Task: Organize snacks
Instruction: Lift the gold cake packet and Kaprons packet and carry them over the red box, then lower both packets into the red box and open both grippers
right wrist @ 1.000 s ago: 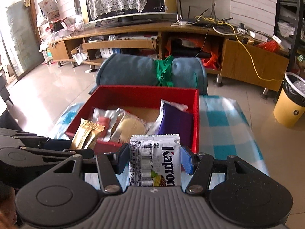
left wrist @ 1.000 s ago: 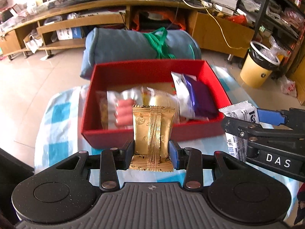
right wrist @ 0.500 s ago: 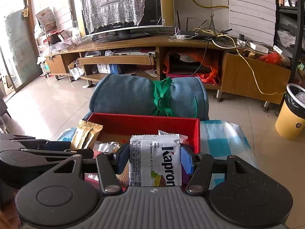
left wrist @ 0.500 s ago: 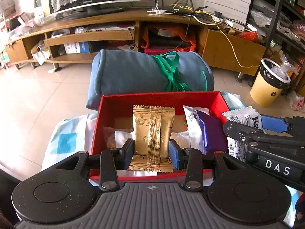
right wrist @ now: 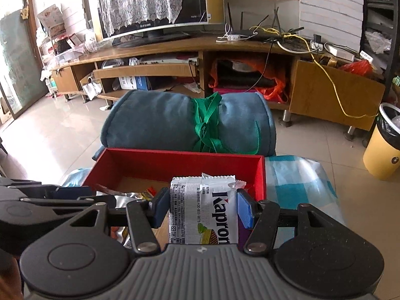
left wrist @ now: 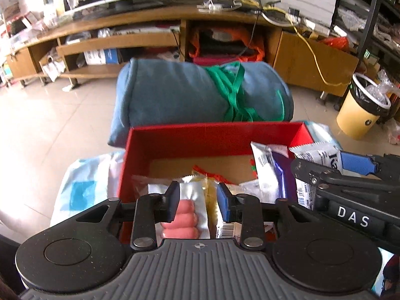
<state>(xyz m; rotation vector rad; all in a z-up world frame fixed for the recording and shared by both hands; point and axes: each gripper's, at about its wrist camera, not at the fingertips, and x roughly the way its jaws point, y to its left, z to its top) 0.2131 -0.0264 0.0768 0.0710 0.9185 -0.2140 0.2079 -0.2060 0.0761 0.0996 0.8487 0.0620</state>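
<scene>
The red box (left wrist: 215,137) lies right below both grippers and holds several snack packets. Among them are a clear pack of pink sausages (left wrist: 185,215) and a purple packet (left wrist: 277,175). My left gripper (left wrist: 198,197) hangs over the box's near left part. Its jaws are closing, with a gap and nothing gripped between them, and only the packets lying in the box show through. The gold packet is not in sight. My right gripper (right wrist: 203,208) is shut on a white Kapron packet (right wrist: 200,200), held upright over the right half of the box (right wrist: 175,160).
A rolled blue cushion (left wrist: 175,100) tied with a green strap lies just behind the box. A blue-and-white checked cloth (right wrist: 295,175) covers the table. A yellow bin (left wrist: 360,115) stands on the floor at right, and a wooden TV stand (right wrist: 175,50) fills the back.
Both grippers have moved forward over the red box. The gold packet that the left jaws held is gone from between them. The right gripper still holds the white packet.
</scene>
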